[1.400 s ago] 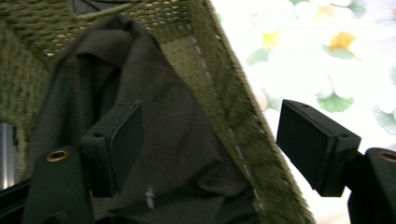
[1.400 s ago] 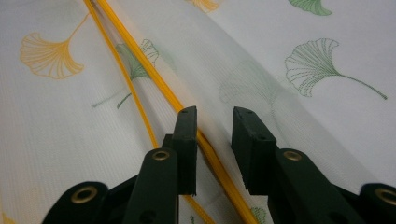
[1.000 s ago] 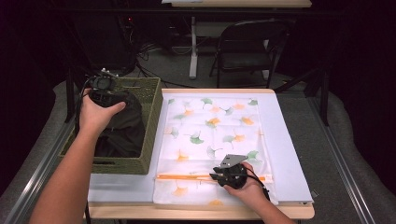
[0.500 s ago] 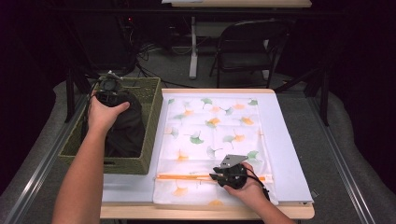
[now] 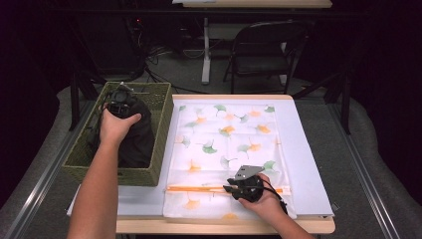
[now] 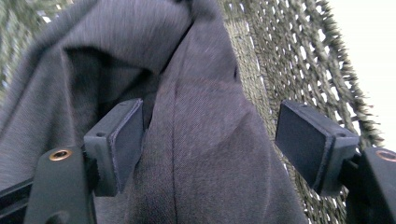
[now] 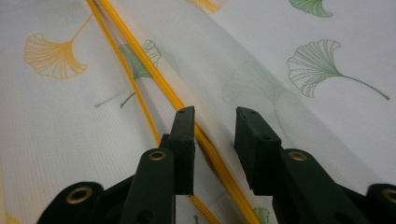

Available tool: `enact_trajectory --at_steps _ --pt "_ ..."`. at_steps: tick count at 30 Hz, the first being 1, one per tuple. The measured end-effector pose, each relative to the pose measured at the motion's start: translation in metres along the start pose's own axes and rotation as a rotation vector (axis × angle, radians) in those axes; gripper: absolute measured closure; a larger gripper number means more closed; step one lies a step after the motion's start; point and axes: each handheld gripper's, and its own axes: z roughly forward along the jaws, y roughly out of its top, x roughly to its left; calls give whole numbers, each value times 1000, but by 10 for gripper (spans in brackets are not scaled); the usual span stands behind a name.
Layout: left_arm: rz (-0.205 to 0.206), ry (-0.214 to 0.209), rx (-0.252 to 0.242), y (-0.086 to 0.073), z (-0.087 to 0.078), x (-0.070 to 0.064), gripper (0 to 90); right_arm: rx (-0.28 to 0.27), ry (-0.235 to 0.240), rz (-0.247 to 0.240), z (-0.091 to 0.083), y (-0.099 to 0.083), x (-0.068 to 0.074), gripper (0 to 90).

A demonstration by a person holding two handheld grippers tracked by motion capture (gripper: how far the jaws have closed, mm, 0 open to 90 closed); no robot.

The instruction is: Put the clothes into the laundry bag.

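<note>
A dark grey cloth (image 5: 137, 142) lies bunched in a green woven basket (image 5: 114, 175) at the table's left. My left gripper (image 5: 121, 101) hangs over it. In the left gripper view its open jaws (image 6: 210, 144) straddle a fold of the cloth (image 6: 196, 84) beside the basket wall (image 6: 280, 56). A white mesh bag (image 5: 224, 144) printed with green and orange leaves lies flat mid-table, an orange zipper (image 5: 199, 188) along its near end. My right gripper (image 5: 230, 189) rests on that zipper. In the right gripper view its jaws (image 7: 214, 135) stand a little apart astride the zipper (image 7: 140, 56).
A white sheet (image 5: 308, 164) covers the wooden table (image 5: 224, 226) under the bag. Beyond the far edge stand a black folding chair (image 5: 263, 45) and a desk leg with cables on the floor. The basket takes up the table's left side.
My left gripper has moved right and down from the basket's rear left onto the dark cloth. The right gripper has stayed on the zipper.
</note>
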Motion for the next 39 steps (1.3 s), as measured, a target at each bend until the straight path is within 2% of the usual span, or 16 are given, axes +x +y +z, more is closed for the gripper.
enact_trajectory --at_steps 5,7,11,15,17,22,23,29,32,37,39 --pt "13 9 30 -4 7 3 241 1 0 -1 0 0 0 684" --pt "-12 -6 18 -7 9 6 240 0 -2 -3 0 0 0 684" --pt "-22 -9 18 -10 13 6 214 0 -2 -4 0 0 0 683" --pt "-1 -2 38 -11 18 2 199 0 -3 -7 0 0 0 683" --pt "13 7 44 -11 19 0 187 0 -4 -7 0 0 0 682" --pt "18 23 47 -12 20 -2 169 -1 -2 -7 0 0 0 676" --pt "13 45 49 -12 21 -3 161 0 -2 -5 0 0 0 676" --pt "16 93 59 -13 21 1 113 -2 1 -6 0 -1 0 671" --pt "9 101 65 -14 19 7 81 -3 1 -6 0 -1 1 667" --pt "-44 76 46 -22 20 20 55 -7 -2 -9 0 -1 1 664" --pt "-52 68 45 -23 20 22 32 -6 -1 -8 0 -1 1 664"
